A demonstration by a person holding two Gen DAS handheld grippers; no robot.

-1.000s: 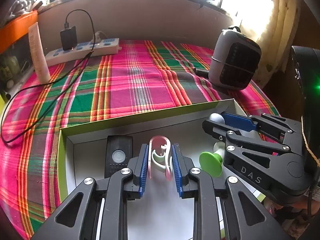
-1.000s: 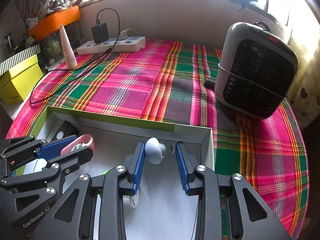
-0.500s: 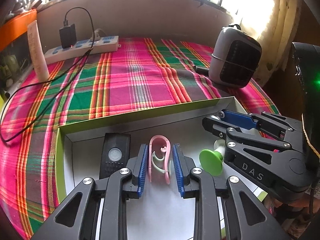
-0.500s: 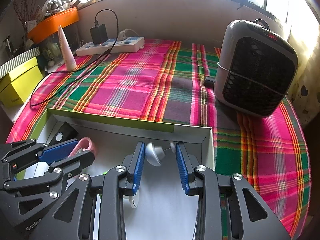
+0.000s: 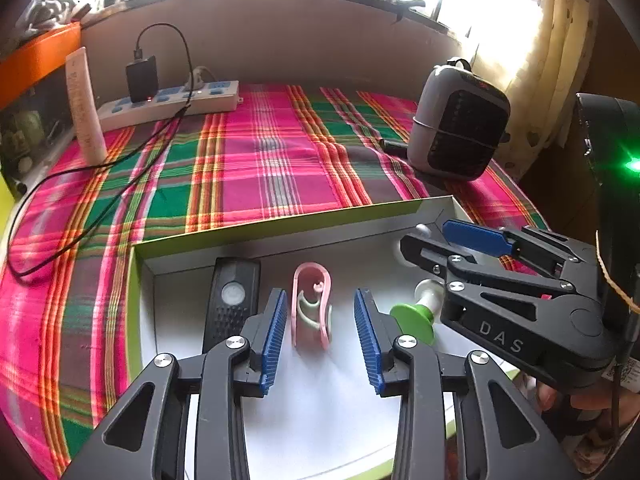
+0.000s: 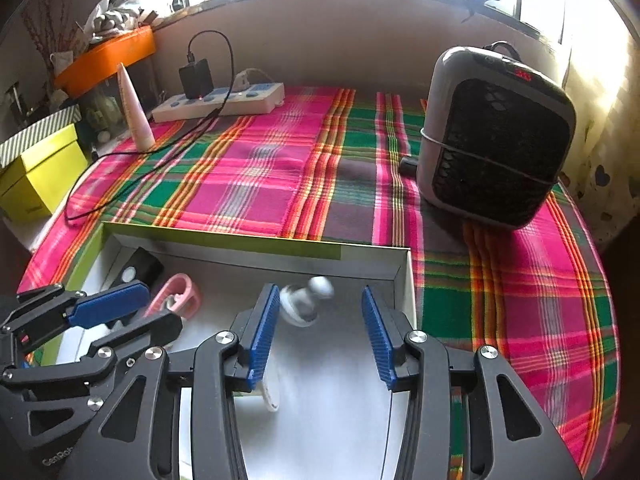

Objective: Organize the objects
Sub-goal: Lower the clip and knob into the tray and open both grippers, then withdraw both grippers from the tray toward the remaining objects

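A white box with a green rim lies on the plaid cloth. Inside it, a pink clip rests on the floor between the blue pads of my left gripper, whose jaws are opening and stand clear of the clip. A black remote lies left of the clip and a green suction hook right of it. My right gripper is also opening. A blurred white knob piece sits loose between its pads near the box's far right corner. Each gripper shows beside the other in both views.
A grey heater stands on the cloth at the right. A power strip with a black charger and trailing cable lies at the back. A pink tube stands at the back left, beside a yellow box.
Both pairs of jaws have widened. The pink clip came free of the left pads and lies on the box floor. The white knob left the right pads and tipped over.
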